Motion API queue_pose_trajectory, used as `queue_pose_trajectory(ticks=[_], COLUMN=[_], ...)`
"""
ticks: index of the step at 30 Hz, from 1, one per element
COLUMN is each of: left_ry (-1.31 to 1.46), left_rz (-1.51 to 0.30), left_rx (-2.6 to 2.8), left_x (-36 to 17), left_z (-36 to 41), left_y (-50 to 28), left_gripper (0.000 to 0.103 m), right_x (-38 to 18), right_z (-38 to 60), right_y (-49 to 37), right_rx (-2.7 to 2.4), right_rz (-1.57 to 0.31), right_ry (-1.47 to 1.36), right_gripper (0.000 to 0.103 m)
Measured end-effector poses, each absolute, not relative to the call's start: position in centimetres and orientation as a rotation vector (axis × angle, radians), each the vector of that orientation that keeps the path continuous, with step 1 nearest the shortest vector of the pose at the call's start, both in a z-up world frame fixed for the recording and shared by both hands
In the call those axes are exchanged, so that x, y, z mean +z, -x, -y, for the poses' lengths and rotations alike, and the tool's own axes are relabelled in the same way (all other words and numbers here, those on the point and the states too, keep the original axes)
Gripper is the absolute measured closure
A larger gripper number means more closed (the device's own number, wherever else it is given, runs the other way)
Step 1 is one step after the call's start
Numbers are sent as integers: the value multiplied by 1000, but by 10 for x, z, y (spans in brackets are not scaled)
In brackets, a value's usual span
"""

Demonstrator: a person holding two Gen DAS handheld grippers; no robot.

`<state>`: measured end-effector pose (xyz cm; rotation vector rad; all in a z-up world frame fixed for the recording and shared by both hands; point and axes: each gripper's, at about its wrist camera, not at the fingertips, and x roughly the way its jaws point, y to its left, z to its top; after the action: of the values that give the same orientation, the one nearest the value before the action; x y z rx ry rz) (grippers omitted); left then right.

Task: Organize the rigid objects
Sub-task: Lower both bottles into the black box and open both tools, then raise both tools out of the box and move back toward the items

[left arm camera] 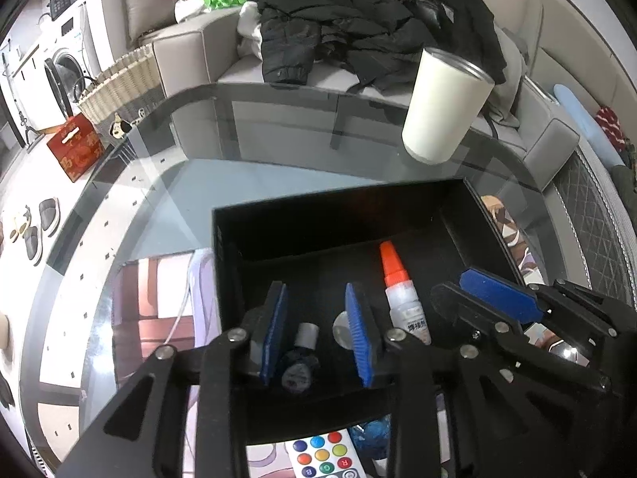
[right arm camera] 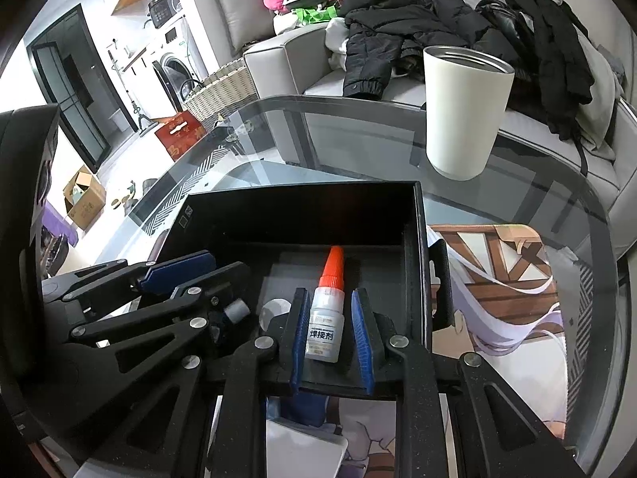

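Glue, in a small clear plastic bottle with an orange cone cap [right arm camera: 324, 310], is standing inside the black rectangular tray [right arm camera: 416, 239] on the glass counter [right arm camera: 358, 151], between the fingers of the right gripper [right arm camera: 330, 334]; these are sitting narrowly apart, the left pad looking to be against the bottle and the right pad showing a sliver of gap, so a firm hold cannot be confirmed. The left gripper [left arm camera: 316, 330] is sitting slightly open, its fingers flanking a small dark bottle with a grey cap [left arm camera: 302, 354] without pressing it. Both bottles are looking light, stiff and smooth, so they may be slipping if pinched high; the flat-sided body below the cap seems the safest place. Only the left wrist view is showing a white remote with coloured buttons [left arm camera: 322, 458] beneath the fingers, while only the right wrist view is revealing the glue label and the illustrated mat [right arm camera: 497, 298].
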<state>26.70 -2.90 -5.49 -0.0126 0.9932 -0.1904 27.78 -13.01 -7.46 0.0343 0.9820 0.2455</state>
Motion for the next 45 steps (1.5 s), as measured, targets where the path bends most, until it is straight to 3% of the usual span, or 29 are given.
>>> queue_pose_trajectory(ticks=[8,12,17,23,28,33,36,45], left_ry=[35,25,44,62,58,29,46,53], left_rz=[-895,-781,-623,-436,-284,-134,-111,-146], left_rx=[-183,-154,-121,-111,-91,-54,-62,-69], left_x=[-34,-15,15,49,75,96,103,104], left_z=[23,19,7,-3,-9,-15,-20,-21], left_y=[-256,-244,-225,-193,-160,-124,-109,-83], left_gripper=[66,53,51,49,42,36,31,30], right_x=[-52,-34,-6,32,62,89,102,119], right_z=[131,129,130,122,126,127,128,135], right_y=[-265,-253,-234,-198,-164,-126,-105,-54], right_rx=[232,223,224,221,211,212,222,249], right_rz=[-867,-761,-606,-406,-248,-105,-56,-51], right_ry=[-27,-16,-16,31,20,22,12,-16], right_gripper=[81,79,68,66,55,54,54,53])
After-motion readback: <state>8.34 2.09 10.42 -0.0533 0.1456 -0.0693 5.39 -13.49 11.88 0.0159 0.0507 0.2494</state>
